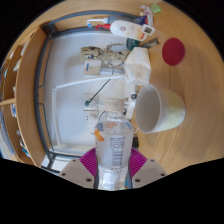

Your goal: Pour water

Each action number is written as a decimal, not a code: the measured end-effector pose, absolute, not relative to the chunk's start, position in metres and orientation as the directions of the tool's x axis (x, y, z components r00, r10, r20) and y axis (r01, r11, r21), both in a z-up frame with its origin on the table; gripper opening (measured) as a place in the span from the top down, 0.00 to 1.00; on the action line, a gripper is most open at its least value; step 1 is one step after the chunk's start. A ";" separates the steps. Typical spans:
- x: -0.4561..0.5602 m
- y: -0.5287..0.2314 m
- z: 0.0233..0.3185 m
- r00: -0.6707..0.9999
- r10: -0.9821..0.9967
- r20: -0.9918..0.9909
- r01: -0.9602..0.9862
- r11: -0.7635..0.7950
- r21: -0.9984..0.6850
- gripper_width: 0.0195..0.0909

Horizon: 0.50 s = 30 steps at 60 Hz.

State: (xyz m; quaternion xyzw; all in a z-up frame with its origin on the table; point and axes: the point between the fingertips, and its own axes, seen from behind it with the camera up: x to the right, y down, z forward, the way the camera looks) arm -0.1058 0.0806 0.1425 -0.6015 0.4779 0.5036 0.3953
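The claw (113, 166) is clamped on a clear plastic bottle (114, 145), light, slick and crushable, best held mid-body, with the cup (158, 106) at one o'clock.

A clear plastic water bottle (114, 150) is standing between the fingers of the gripper (113, 170), its ribbed body rising between the pink pads (92, 163) and its neck leaning toward the far right. Just beyond its top, a pale cup (158, 108) is lying tipped on the wooden table, its open mouth facing the bottle.
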 end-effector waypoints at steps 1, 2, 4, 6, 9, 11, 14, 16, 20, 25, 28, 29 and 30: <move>-0.106 0.083 0.144 0.007 -0.176 -0.984 -0.973 -0.229 0.033 0.74; -0.107 0.085 0.146 -0.020 -0.175 -0.984 -0.972 -0.227 0.060 0.74; -0.107 0.089 0.147 -0.070 -0.179 -0.981 -0.969 -0.221 0.110 0.74; -0.109 0.091 0.147 -0.113 -0.192 -0.975 -0.964 -0.215 0.154 0.74; -0.111 0.094 0.147 -0.163 -0.217 -0.963 -0.955 -0.209 0.209 0.74; -0.112 0.096 0.146 -0.198 -0.232 -0.952 -0.949 -0.197 0.246 0.74; -0.113 0.099 0.148 -0.267 -0.245 -0.932 -0.932 -0.180 0.314 0.74; -0.112 0.100 0.149 -0.308 -0.250 -0.918 -0.921 -0.165 0.354 0.74; -0.110 0.103 0.150 -0.378 -0.258 -0.889 -0.897 -0.136 0.421 0.74; -0.107 0.104 0.148 -0.425 -0.271 -0.863 -0.879 -0.103 0.466 0.74; -0.109 0.103 0.146 -0.412 -0.289 -0.864 -0.880 -0.120 0.460 0.74; -0.110 0.103 0.146 -0.401 -0.293 -0.868 -0.883 -0.128 0.451 0.74; -0.112 0.102 0.145 -0.389 -0.297 -0.872 -0.887 -0.135 0.442 0.74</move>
